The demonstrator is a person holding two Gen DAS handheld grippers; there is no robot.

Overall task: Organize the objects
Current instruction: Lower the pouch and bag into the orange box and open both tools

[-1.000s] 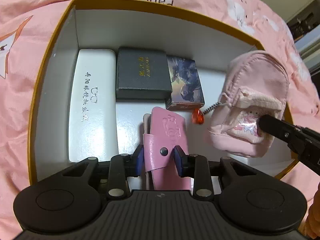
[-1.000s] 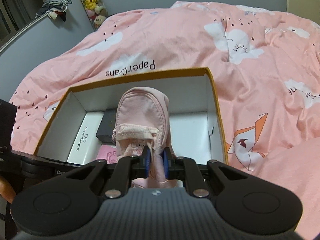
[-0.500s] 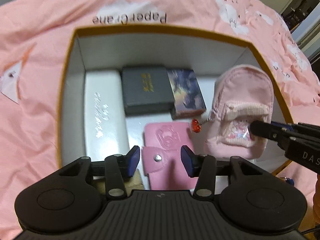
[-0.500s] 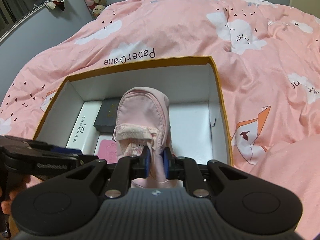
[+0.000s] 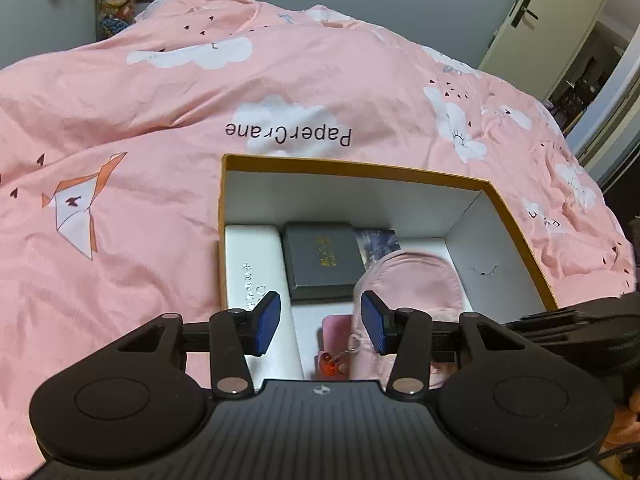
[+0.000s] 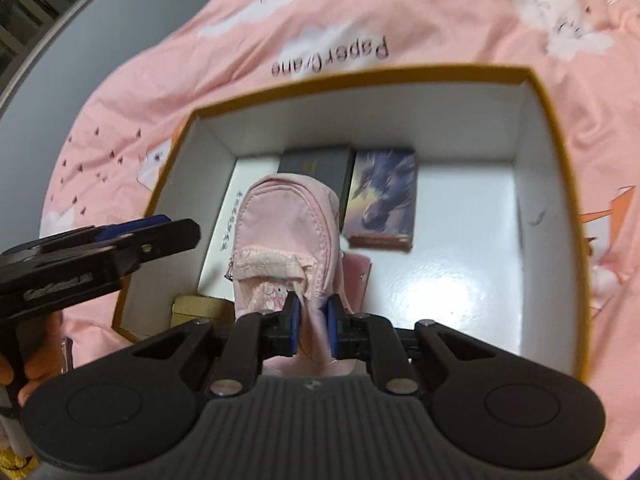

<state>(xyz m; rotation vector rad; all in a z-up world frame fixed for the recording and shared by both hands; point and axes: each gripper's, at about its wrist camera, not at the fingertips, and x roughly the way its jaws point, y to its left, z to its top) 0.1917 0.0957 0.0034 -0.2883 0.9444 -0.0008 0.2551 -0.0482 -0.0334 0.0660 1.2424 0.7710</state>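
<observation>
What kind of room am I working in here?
Most likely a bedroom: the box sits on a bed under a pink cloud-print duvet, plush toys are stacked in the far corner, and a door stands ajar.

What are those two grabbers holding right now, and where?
The right gripper pinches the small pink backpack pouch by its bottom edge. The left gripper holds nothing, jaws open.

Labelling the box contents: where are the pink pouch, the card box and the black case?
pink pouch point(image 6: 286, 216): right wrist view, upper front panel.
card box point(image 6: 384, 196): right wrist view, printed lid.
black case point(image 5: 322, 258): left wrist view, lid centre.
</observation>
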